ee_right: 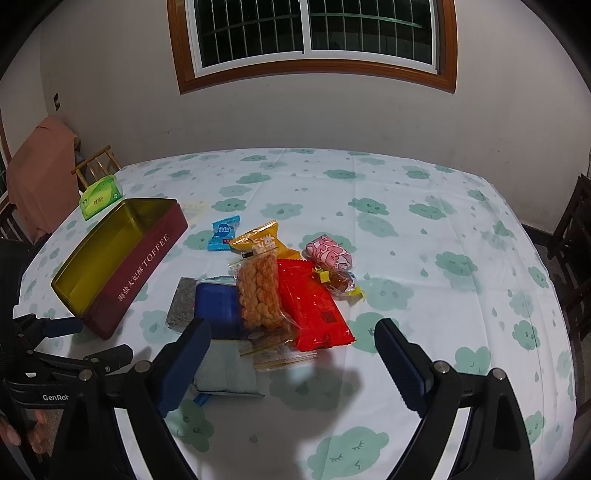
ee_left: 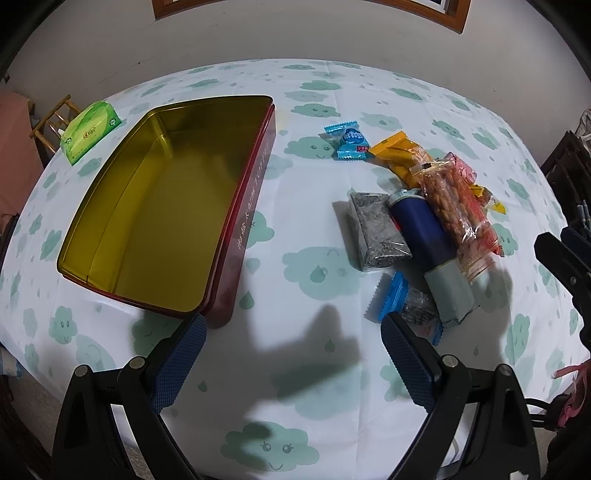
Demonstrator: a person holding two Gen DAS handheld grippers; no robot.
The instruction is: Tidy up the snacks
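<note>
The tin [ee_left: 155, 206] sits empty on the surface [ee_right: 424, 236], lid off to take snacks. The snacks [ee_right: 280, 291] lie heaped just right of the tin. Both the left hand-held gripper [ee_left: 291, 347] and the right hand-held gripper [ee_right: 291, 350] hover spread wide, holding nothing.

Right wrist view: blue-and-grey packet [ee_right: 218, 314] partly covered by the clear peanut bag [ee_right: 260, 295] and by the right gripper's near finger [ee_right: 184, 369]. Small blue wrapper [ee_right: 201, 398] shows only a corner under that packet. Grey block packet [ee_right: 181, 306] half hidden behind it. Brown candy [ee_right: 341, 282] partly under the red packet [ee_right: 314, 306]; its label too small to read. Left wrist view: window frame [ee_left: 454, 14] cut by the top edge. Desk [ee_left: 332, 424] near edge hidden by the gripper bodies.
</note>
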